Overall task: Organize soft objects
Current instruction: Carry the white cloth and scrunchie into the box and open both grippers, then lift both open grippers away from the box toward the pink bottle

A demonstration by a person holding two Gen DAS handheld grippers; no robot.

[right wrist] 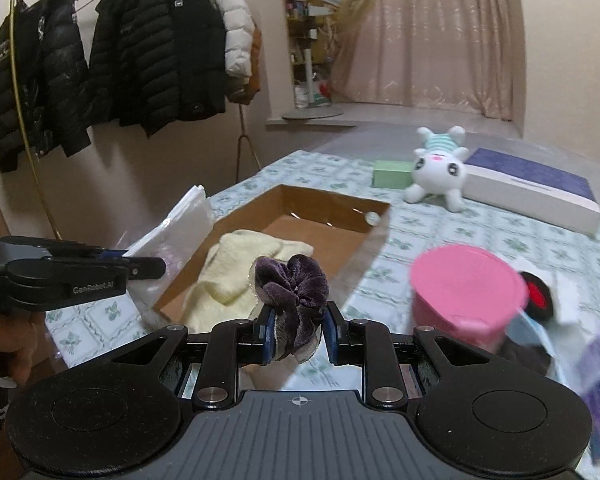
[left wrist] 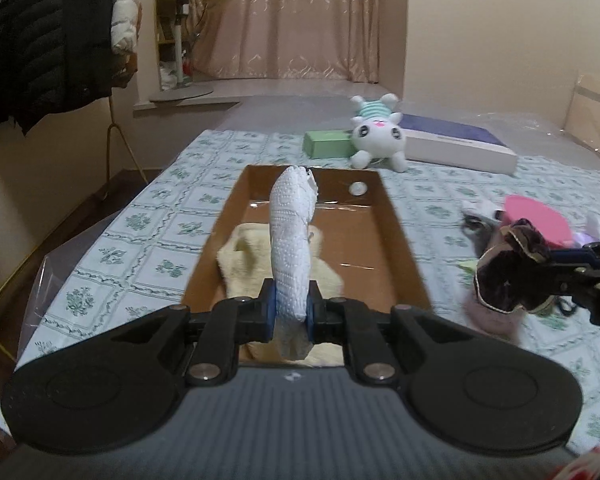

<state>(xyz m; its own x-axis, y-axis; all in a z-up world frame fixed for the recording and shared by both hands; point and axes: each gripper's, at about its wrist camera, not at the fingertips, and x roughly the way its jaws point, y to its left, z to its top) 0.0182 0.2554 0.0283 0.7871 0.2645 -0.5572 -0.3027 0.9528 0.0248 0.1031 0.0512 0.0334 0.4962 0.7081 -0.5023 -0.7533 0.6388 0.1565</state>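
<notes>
My left gripper [left wrist: 293, 316] is shut on a white dotted sock [left wrist: 293, 240] and holds it upright over the near end of a shallow cardboard box [left wrist: 404, 256]. A pale yellow cloth [left wrist: 244, 264] lies in the box under it. My right gripper [right wrist: 296, 332] is shut on a dark purple velvet scrunchie [right wrist: 292, 284], right of the box and above the patterned tablecloth. The scrunchie also shows in the left wrist view [left wrist: 512, 268]. The box [right wrist: 364, 236] and yellow cloth [right wrist: 236, 268] show in the right wrist view, with the left gripper [right wrist: 152, 266] at its left.
A white plush bunny [left wrist: 376, 136], a green block [left wrist: 326, 144] and a flat purple-topped box [left wrist: 460, 144] lie at the table's far side. A pink cup [right wrist: 468, 292] and small items sit at the right. A small white ball [left wrist: 358, 188] lies in the cardboard box. Coat rack [right wrist: 112, 60] at left.
</notes>
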